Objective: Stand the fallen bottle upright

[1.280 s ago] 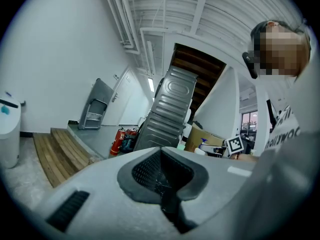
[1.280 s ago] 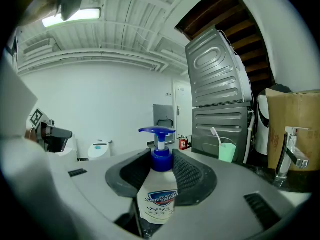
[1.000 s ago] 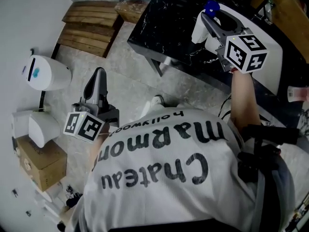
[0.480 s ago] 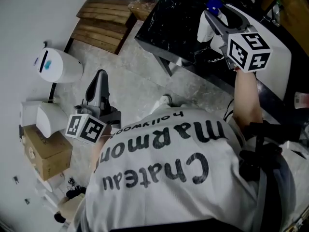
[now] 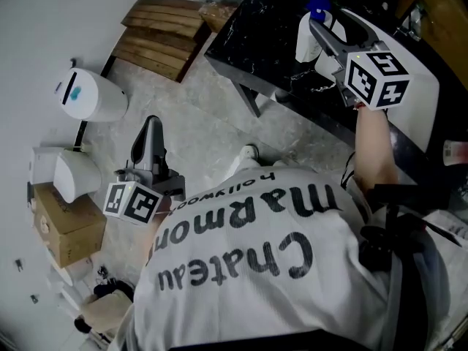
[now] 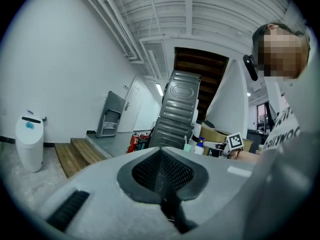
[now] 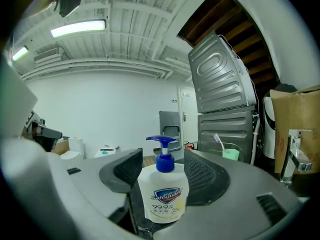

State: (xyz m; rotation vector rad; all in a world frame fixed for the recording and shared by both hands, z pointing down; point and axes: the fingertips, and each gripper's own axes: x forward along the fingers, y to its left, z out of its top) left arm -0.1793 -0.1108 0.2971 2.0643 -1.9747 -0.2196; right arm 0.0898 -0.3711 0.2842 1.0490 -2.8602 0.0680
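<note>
A white soap bottle [image 7: 162,196] with a blue pump stands upright on the black marble table [image 5: 256,31]. The head view shows this bottle [image 5: 303,44] at the table's right part. My right gripper [image 7: 161,184] is level around it and its jaws are opening. The bottle stands between the pads [image 7: 124,173], which flank it closely on both sides. In the head view the right gripper [image 5: 322,39] reaches over the table. My left gripper [image 5: 151,126] hangs over the floor at lower left, far from the bottle. It [image 6: 162,156] is shut and holds nothing.
A white bin [image 5: 89,97], a wooden pallet [image 5: 157,39] and a cardboard box [image 5: 62,225] are on the floor at left. A green cup [image 7: 230,155] and a tilted grey metal appliance [image 7: 225,84] lie beyond the bottle. A white basin [image 5: 420,86] sits under my right hand.
The left gripper has drifted a little over the floor. The right gripper stays at the upright bottle, and the whole view has shifted slightly.
</note>
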